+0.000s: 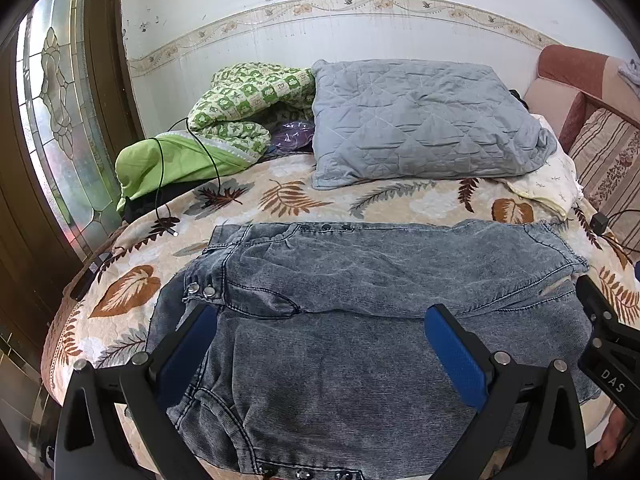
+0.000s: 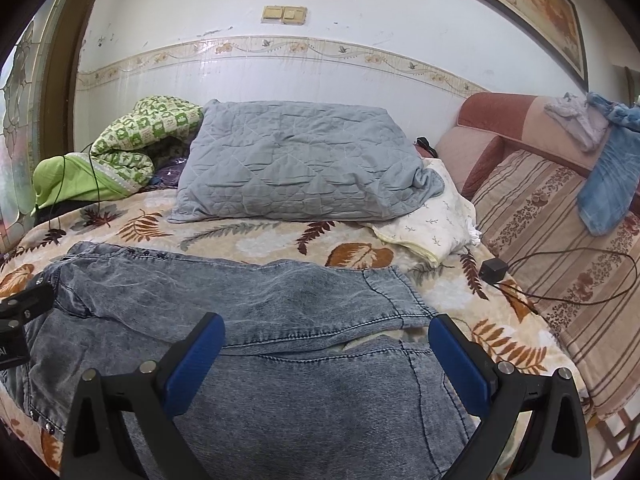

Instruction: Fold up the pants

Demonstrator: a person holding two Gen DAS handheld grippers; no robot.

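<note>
A: Where were the jeans (image 1: 360, 320)?
B: Flat on the bed (image 1: 280, 200), long axis left-right, under both grippers.
A: Jaws?
B: Left gripper (image 1: 320, 328) and right gripper (image 2: 326, 336) both apart, empty. Left nearer waistband snaps.

The pants (image 1: 360, 320) lie on the bed (image 1: 280, 200) under both open jaws; the pillow (image 1: 420, 120) lies beyond them.

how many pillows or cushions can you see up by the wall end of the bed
2. A grey-blue quilted pillow lies in the middle against the wall. A cream pillow sits to its right, partly tucked under it. The green quilt at the left may hide more.
</note>
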